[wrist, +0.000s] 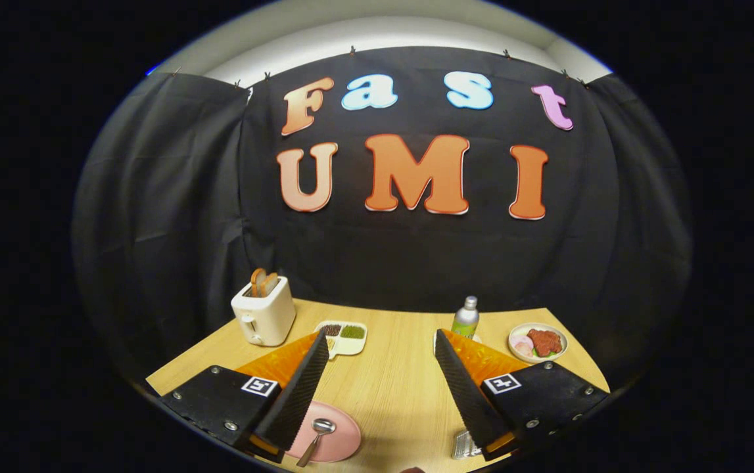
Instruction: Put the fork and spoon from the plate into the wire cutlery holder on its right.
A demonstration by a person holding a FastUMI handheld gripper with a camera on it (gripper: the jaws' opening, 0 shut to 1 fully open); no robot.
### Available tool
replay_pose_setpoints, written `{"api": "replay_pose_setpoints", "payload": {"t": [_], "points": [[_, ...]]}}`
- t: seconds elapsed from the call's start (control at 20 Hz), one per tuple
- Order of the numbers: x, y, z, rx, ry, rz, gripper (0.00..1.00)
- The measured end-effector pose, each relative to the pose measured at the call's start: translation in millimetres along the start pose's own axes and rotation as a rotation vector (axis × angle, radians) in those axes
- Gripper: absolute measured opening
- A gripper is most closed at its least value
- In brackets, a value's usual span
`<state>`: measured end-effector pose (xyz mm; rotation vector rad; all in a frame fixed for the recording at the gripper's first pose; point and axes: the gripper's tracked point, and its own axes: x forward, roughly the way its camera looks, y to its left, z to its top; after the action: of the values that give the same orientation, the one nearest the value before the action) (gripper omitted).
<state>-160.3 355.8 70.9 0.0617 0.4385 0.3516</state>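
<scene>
**Open gripper poised above plate and spoon**

Wooden table point(396, 387), pale and broad, spread beneath everything. Gripper point(377, 355) hovering over it, fingers wide apart, holding nothing. Cream toaster point(263, 314) with toast far beyond the left finger; divided snack tray point(349, 337) beside it. Green bottle point(465, 318) and bowl of food point(538, 342) beyond the right finger. Pink plate point(337, 440) close below, partly under the left finger, with spoon point(316, 439) lying on it, bowl end farthest away. Fork hidden, perhaps under the finger. Wire cutlery holder point(463, 447) barely peeking out by the right finger. Best approach, likely: drop low, straddle the spoon handle across its width, close firmly, lift clear before crossing right.
</scene>
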Motion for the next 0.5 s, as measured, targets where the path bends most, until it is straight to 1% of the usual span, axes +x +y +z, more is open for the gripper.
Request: {"api": "replay_pose_setpoints", "payload": {"t": [0.3, 0.4, 0.5], "points": [[6.2, 38.2, -77.2, -0.004, 0.207, 0.023, 0.95], [5.7, 50.3, -103.4, -0.005, 0.279, 0.036, 0.93], [4.6, 61.9, -127.4, -0.010, 0.349, 0.049, 0.87]]}}
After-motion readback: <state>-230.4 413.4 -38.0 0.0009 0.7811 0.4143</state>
